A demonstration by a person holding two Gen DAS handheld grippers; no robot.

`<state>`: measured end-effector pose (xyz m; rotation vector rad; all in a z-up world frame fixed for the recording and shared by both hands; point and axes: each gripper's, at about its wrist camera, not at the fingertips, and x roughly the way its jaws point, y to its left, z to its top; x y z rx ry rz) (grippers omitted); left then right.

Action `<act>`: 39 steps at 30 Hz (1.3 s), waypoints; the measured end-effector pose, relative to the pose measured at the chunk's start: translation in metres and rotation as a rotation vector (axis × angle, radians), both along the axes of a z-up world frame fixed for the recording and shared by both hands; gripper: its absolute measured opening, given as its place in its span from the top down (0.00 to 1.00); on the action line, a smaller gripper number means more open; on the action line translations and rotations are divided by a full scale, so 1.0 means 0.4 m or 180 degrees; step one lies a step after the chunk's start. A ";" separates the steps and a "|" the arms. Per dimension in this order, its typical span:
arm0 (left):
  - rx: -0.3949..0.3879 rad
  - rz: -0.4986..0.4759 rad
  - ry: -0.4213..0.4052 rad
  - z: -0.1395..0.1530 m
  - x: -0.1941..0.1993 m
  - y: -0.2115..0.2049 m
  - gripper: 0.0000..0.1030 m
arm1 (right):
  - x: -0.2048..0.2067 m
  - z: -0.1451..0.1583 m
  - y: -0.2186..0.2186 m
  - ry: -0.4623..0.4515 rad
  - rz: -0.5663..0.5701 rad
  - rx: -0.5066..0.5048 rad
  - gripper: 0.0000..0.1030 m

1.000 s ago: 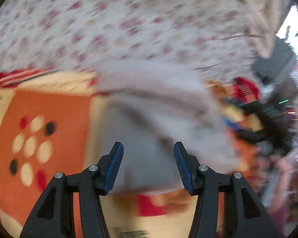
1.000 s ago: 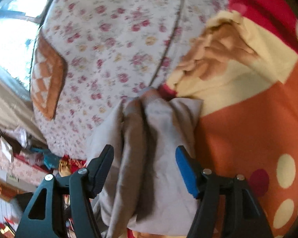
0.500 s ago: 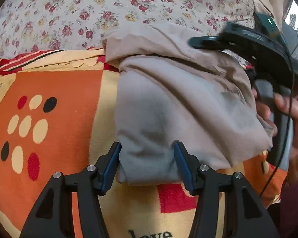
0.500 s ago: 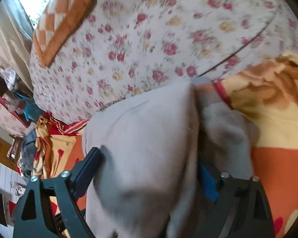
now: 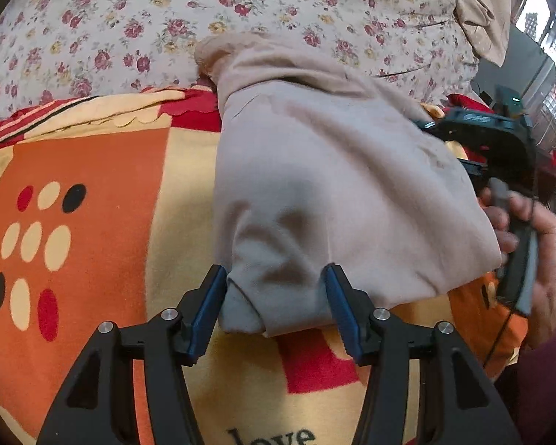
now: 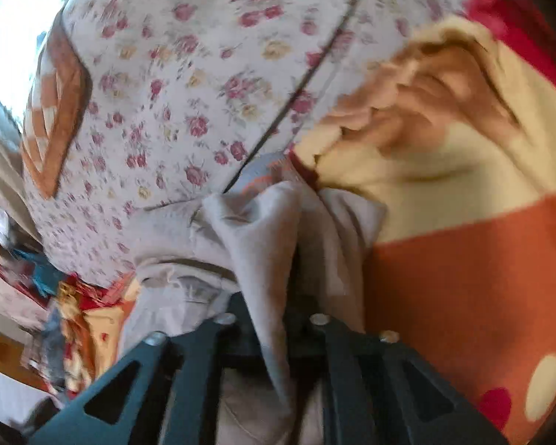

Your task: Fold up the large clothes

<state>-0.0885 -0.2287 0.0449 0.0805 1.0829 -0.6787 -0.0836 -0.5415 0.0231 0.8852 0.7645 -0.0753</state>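
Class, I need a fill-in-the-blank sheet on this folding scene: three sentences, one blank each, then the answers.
1. The folded beige garment lies on a blanket whose large patch is coloured ______.
2. The left gripper is ______, its blue pads on either side of the garment's near edge.
3. The right gripper is shut on the ______.

Answers: orange; open; garment

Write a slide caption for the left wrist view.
Open left gripper straddles the folded beige garment's near edge on the blanket; the right gripper works its far side.
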 end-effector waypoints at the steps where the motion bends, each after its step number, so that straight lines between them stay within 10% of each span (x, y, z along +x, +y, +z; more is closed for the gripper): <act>1: -0.0008 0.0002 0.0031 0.006 0.000 0.003 0.51 | -0.019 0.013 -0.015 -0.0005 -0.0070 0.0037 0.64; 10: -0.0199 0.0192 0.0091 0.045 0.022 0.030 0.51 | -0.086 0.112 0.094 -0.0018 0.0447 -0.0088 0.26; 12: -0.0163 0.0196 0.0079 0.055 0.018 0.028 0.51 | -0.075 0.099 0.132 0.0054 0.0605 -0.0163 0.40; 13: -0.0147 0.0182 0.0043 0.064 0.016 0.028 0.51 | -0.076 0.102 0.153 0.0072 0.0684 -0.0316 0.85; 14: -0.0156 0.0162 -0.0024 0.078 0.012 0.031 0.51 | -0.084 0.110 0.162 0.0087 0.0671 -0.0468 0.94; 24: -0.0036 0.0175 -0.0021 0.030 0.042 -0.024 0.51 | -0.179 0.015 0.095 0.0508 0.0456 -0.0653 0.95; 34: -0.0124 0.0171 0.0079 0.008 0.043 -0.030 0.51 | -0.057 0.264 0.139 -0.0023 0.0473 -0.1326 0.25; 39: -0.0157 0.0169 0.0127 0.000 0.046 -0.029 0.50 | 0.152 0.287 0.225 0.0081 0.1209 -0.1698 0.17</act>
